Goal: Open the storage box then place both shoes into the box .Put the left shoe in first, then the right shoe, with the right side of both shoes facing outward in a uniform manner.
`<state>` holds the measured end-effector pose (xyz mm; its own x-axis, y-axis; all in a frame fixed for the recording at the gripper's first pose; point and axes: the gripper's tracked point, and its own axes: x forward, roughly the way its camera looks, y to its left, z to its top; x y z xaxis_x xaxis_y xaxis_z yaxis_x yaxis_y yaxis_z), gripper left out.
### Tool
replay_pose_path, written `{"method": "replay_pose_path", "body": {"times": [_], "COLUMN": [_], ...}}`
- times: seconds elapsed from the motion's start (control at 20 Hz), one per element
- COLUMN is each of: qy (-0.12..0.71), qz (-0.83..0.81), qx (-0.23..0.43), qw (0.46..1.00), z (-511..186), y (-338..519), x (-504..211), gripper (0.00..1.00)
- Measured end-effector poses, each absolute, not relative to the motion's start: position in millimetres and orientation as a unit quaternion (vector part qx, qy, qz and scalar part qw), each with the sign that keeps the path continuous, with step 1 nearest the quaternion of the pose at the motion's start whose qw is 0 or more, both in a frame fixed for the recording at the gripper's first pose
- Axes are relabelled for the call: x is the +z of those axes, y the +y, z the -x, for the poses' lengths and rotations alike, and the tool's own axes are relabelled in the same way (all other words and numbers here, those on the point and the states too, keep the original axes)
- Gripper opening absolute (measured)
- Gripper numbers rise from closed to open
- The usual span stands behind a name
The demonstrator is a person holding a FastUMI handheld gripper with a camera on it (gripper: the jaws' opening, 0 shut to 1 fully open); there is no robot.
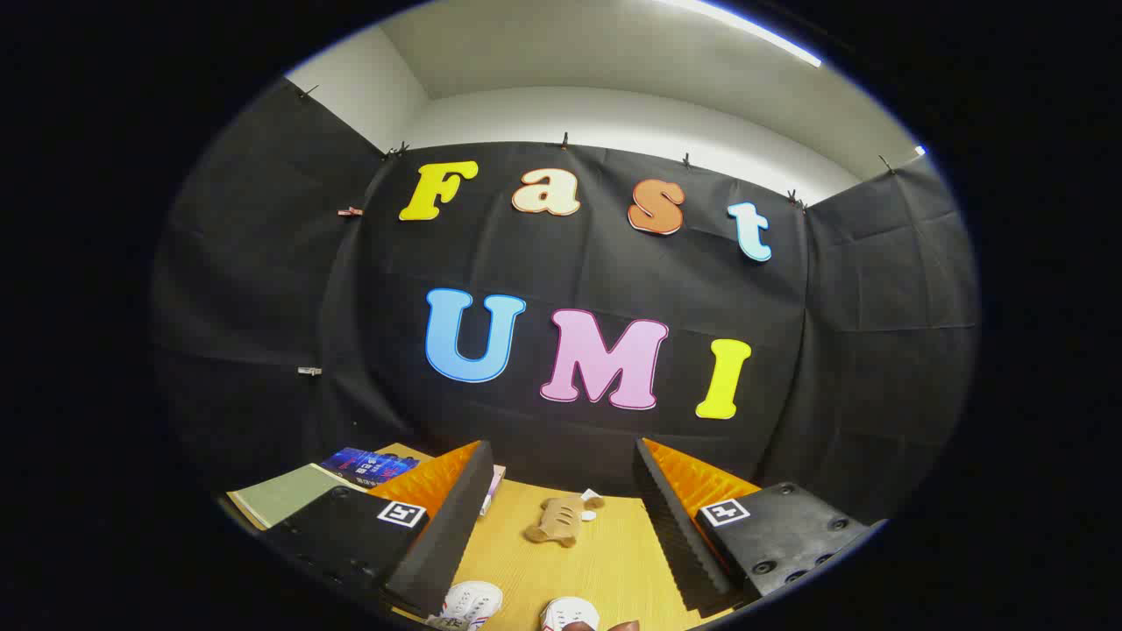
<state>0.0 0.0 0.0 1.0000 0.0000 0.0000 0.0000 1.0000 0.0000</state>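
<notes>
My gripper [561, 499] is open and held high above the wooden table [605, 561], pointing mostly at the booth's wall. Nothing lies between its fingers [447, 535]. Far below, close to the near end of the fingers, two white shoes peek in: one with red and blue marks [469, 605] by the left finger, and a second [570, 613] a little to its right. Only their tips are visible.
A small tan plush toy [557, 519] lies on the table beyond the shoes, between the fingers in the view. At the left are a green book [280, 495] and a blue book [368, 463]. Black cloth walls close off the booth on three sides.
</notes>
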Motion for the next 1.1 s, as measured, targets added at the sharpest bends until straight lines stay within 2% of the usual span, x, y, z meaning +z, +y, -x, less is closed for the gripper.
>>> {"method": "replay_pose_path", "body": {"times": [0.75, 1.1], "qy": [0.020, 0.060], "qz": [-0.010, -0.024], "qx": [-0.009, 0.005], "qw": [1.000, 0.998], "z": [4.5, 2.8], "y": [-4.0, 7.5], "x": [-11.4, -33.5], "gripper": [0.97, 0.97]}}
